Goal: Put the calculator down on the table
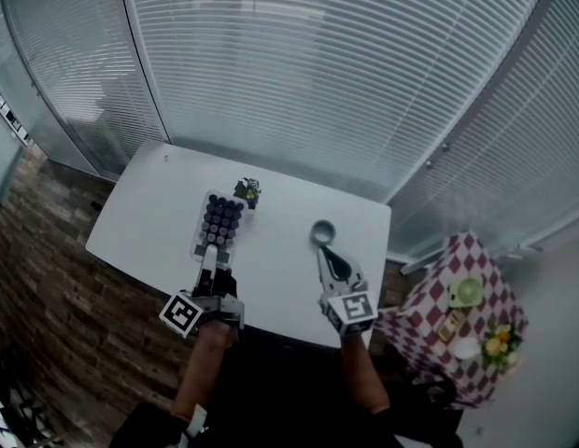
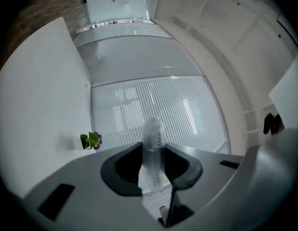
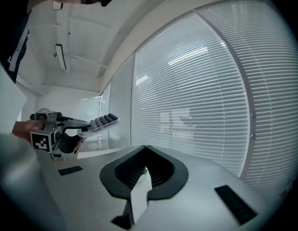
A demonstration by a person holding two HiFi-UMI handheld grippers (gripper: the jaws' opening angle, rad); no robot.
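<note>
The calculator point(image 1: 220, 220), pale with rows of dark keys facing up, sticks out from my left gripper point(image 1: 213, 252), which is shut on its near end over the white table point(image 1: 149, 222). In the left gripper view the calculator point(image 2: 153, 134) shows edge-on as a clear strip pinched between the jaws of the left gripper point(image 2: 153, 153). From the right gripper view, the calculator point(image 3: 102, 121) is held level a little above the tabletop. My right gripper point(image 1: 327, 250) hovers near the table's front right, its jaws closed together with nothing in them point(image 3: 145, 154).
A small potted plant point(image 1: 247, 191) stands just beyond the calculator, also seen as the plant point(image 2: 91, 140). A grey ring point(image 1: 322, 231) lies ahead of the right gripper. A checkered side table point(image 1: 430, 306) with dishes stands at right. Blinds wall off the far side.
</note>
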